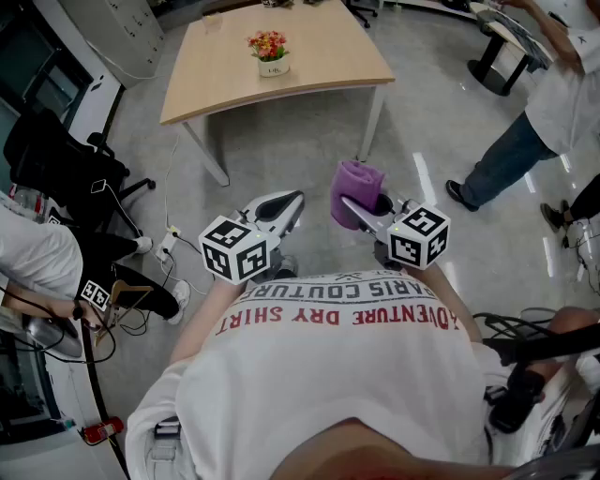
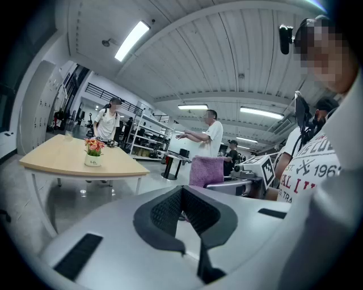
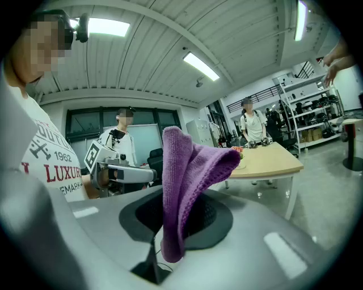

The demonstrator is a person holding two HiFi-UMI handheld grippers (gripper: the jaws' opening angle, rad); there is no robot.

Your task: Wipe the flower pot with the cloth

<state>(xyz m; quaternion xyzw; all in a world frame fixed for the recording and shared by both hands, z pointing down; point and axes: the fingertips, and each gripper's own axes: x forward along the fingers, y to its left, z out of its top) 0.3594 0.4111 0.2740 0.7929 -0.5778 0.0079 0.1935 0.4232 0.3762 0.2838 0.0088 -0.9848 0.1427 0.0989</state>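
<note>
Clamping one purple cloth (image 1: 357, 186), right hand-held gripper (image 1: 354, 207), one flower pot (image 1: 273, 67) apart

table: light wooden top (image 1: 319, 56) up in the upper middle of the head view, white legs down on the floor
on the table: flower pot (image 1: 271, 62), white with red and yellow blooms, upright, near the middle of the top, a touch toward the curved near edge
far corner: what looks like a small clear cup (image 1: 212, 19) at the table's upper left, well apart from the pot
floor: glossy grey (image 1: 300, 159), lamps glinting off it
floor, left side: black office chair (image 1: 61, 159), and near it loose cables (image 1: 169, 246)
floor, upper right: second table (image 1: 514, 37) on a black pedestal, a person's shoe (image 1: 461, 194) planted near it
</note>
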